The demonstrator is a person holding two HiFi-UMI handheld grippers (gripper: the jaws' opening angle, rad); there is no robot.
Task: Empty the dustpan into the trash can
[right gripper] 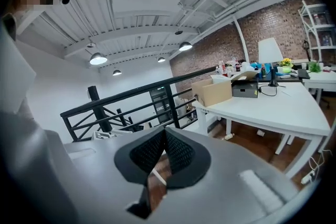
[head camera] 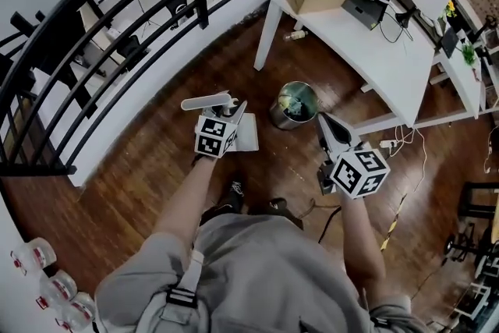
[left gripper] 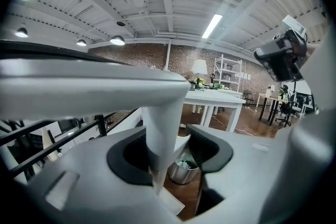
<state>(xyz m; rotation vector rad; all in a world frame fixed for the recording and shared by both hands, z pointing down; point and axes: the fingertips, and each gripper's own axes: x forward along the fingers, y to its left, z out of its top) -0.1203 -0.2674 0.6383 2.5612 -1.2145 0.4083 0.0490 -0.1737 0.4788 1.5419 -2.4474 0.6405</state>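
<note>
Your left gripper [left gripper: 167,145] has its jaws clamped on the upright stem of the dustpan [head camera: 244,134]. The handle [head camera: 206,101] runs off to the left above the jaws, and the pan hangs below and ahead of them. I judge that gripping the stem rather than the long bar is what lets a roll of your wrist tilt the pan, instead of letting it swing loose.

The trash can [head camera: 296,104] stands on the floor [head camera: 156,168] ahead of these jaws, a little to their right and lower than them. In the left gripper view its open mouth shows through the gap under the pads, with some scraps inside. The pan's edge is near the can but apart from it, and it is beside the rim, not over it. From the head view the pan looks bare, though it is too small to be sure. I cannot say whether the tipping is yet to come or already done. If it is yet to come, the pan needs to go over the mouth before you tilt it, or the dirt will land on the boards.

Your right gripper [right gripper: 165,136] has its jaws pressed together with nothing between them. It points at the can from the other side, with its tips just short of the rim. My guess is that it waits there as the spare hand, close enough to steady the light can if the pan knocks it.
</note>
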